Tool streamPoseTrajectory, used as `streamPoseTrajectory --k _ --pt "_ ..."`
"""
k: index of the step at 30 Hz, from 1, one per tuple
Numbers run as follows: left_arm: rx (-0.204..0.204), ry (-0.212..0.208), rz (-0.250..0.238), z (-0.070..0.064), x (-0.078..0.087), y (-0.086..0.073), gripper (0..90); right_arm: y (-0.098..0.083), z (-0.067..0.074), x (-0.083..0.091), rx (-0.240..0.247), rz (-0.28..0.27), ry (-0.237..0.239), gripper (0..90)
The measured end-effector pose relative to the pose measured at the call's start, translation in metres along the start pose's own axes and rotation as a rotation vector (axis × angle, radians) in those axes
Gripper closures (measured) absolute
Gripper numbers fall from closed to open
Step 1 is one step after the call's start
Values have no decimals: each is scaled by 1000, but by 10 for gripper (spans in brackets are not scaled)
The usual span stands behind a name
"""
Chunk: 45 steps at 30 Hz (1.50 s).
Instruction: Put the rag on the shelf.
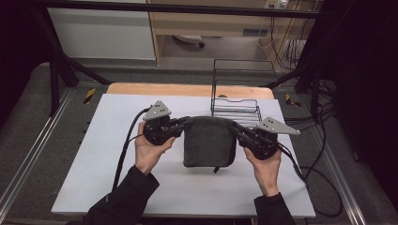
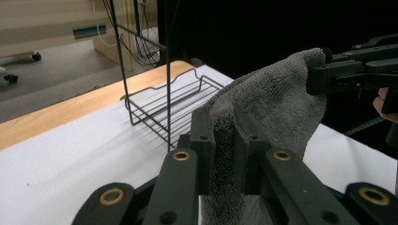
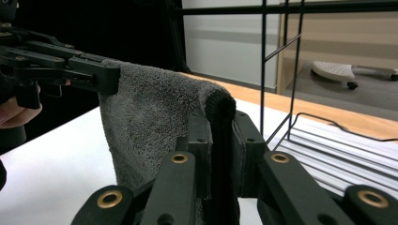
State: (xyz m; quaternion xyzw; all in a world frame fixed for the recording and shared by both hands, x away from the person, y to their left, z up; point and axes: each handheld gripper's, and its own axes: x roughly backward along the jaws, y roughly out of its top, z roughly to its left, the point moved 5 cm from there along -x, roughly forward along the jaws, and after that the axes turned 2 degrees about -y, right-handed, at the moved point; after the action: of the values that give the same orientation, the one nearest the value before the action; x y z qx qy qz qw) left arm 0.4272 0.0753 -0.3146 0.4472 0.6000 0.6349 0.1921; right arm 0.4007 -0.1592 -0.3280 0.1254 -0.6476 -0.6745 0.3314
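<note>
Towel (image 1: 209, 140), dark grey terry, hangs between my two grippers above the white table (image 1: 108, 154), stretched along its top edge and drooping in the middle. My left gripper (image 1: 185, 123) has its jaws pinched narrow on the towel's upper left corner; in the left gripper view the cloth (image 2: 272, 93) sits squeezed between the two black pads and runs across to the other gripper (image 2: 324, 75), which bites the far corner. My right gripper (image 1: 234, 129) does the same on the upper right corner, jaws narrow and clamped on the fabric; the right gripper view shows the folded edge (image 3: 155, 122) wedged between the pads, with the left gripper (image 3: 110, 77) gripping the opposite end. Both grippers sit roughly level with each other in the high view, jaws pointing inward toward the towel, left hand (image 1: 150, 152) and right hand (image 1: 266, 171) coming in from the near edge in dark sleeves. Towel's lower edge hangs close over the table surface near the middle; I cannot tell whether it touches. Black wire rack (image 1: 234, 105) stands just behind the towel toward the right, on the table's far side by the wooden strip (image 1: 187, 90). Rack appears again in both gripper views (image 2: 169, 108) (image 3: 328, 140), apart from the cloth.
</note>
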Motion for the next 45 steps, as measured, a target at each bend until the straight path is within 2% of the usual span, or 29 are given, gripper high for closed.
streamPoseTrajectory --k 10,13,17,34,45 --pt "-8 -3 -60 -6 -11 20 800 14 -8 14 12 -64 -42 806" --pt "-21 -3 -87 -8 -13 28 800 20 -10 18 16 -83 -55 806" --pt "-24 -8 -113 -11 -17 37 800 32 -13 26 21 -135 -80 806" --pt "-17 2 -238 -14 -32 76 800 61 -23 37 33 -247 -139 807" --pt "-45 6 -295 -19 -41 102 800 82 -33 44 42 -311 -186 807"
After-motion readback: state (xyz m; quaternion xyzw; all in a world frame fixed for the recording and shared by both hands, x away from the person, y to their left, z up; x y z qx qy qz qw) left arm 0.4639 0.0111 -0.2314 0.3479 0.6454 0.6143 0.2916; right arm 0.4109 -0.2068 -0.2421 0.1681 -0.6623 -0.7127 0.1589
